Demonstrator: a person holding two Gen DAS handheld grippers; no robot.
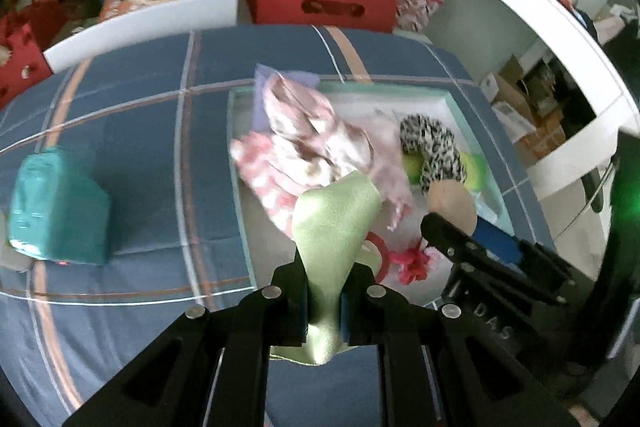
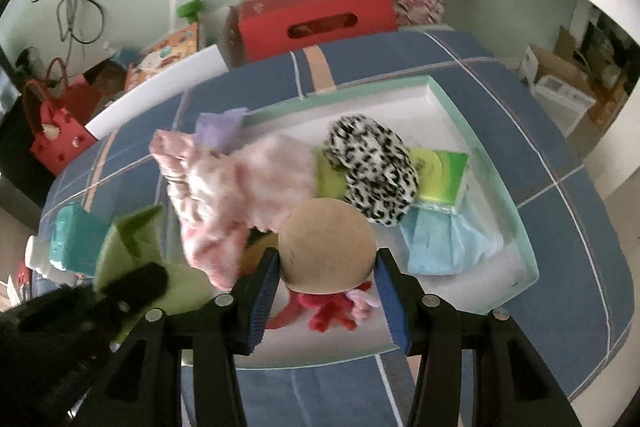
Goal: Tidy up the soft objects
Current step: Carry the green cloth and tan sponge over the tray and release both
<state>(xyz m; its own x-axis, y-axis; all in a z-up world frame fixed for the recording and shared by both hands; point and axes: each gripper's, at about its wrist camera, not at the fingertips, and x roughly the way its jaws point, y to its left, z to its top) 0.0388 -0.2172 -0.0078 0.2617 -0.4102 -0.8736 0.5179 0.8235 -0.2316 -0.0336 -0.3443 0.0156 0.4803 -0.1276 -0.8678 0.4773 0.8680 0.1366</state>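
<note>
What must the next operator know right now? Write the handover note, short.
Left tongs: shut on green cloth, above the tray's near edge.
Right tongs: shut on tan ball, over the tray.
In tray: pink clothes, spotted plush, blue cloth, red-pink toy.
Outside it: teal pack on the bed.
Left: place cloth and ball, then the pack.

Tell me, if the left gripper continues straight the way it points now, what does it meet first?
Probably the pink patterned garment in the tray, just beyond the green cloth that the left gripper holds; depth is unclear.
</note>
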